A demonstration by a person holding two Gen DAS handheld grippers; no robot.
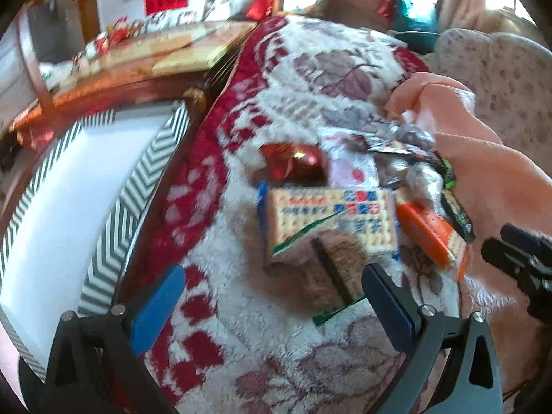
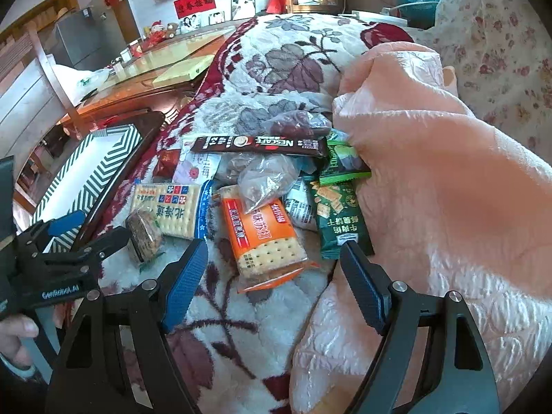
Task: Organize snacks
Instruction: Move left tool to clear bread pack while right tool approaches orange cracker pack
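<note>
A pile of snack packets lies on a flowered fleece blanket [image 2: 241, 327]. It holds an orange cracker pack [image 2: 265, 241], a white-and-blue cracker pack [image 2: 165, 207], a small brown biscuit pack [image 2: 143, 233], a dark green pack [image 2: 336, 214], a Nescafe stick [image 2: 258, 145] and a clear bag [image 2: 265, 179]. My right gripper [image 2: 272, 276] is open, just short of the orange pack. My left gripper [image 1: 272, 289] is open, with the brown biscuit pack [image 1: 341, 265] near its right finger; it also shows in the right wrist view [image 2: 93, 231]. A chevron-edged white box [image 1: 69, 207] lies to the left.
A peach blanket [image 2: 448, 189] is bunched on the right, touching the pile. A wooden glass-topped table [image 2: 155, 65] with small items stands behind the box. A floral cushion [image 2: 500, 51] is at the far right. A red foil sweet [image 1: 293, 164] lies behind the crackers.
</note>
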